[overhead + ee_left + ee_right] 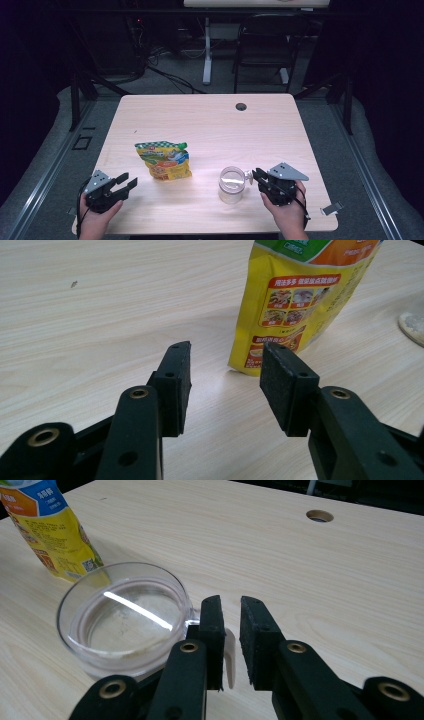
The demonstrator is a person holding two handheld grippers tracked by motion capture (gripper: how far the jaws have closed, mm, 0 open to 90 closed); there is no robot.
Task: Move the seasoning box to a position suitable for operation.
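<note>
A yellow and green food pouch (164,160) rests left of the table's middle. A clear plastic mug (231,185) stands near the front edge, its handle turned to the right. My left gripper (127,181) is open at the front left and points at the pouch (295,300), which lies just past its jaws (226,351). My right gripper (256,178) is at the mug's right side. In the right gripper view the mug (125,615) looks empty. Its white handle (230,655) sits between the narrow jaws (231,601), against the left pad, with a thin gap to the right pad.
A round cable hole (241,106) is in the table's far side. A dark chair (265,40) and a white desk leg (207,50) stand beyond the table. A small metal clip (332,207) hangs off the table's front right edge. Bare wood (210,130) spreads behind the pouch and mug.
</note>
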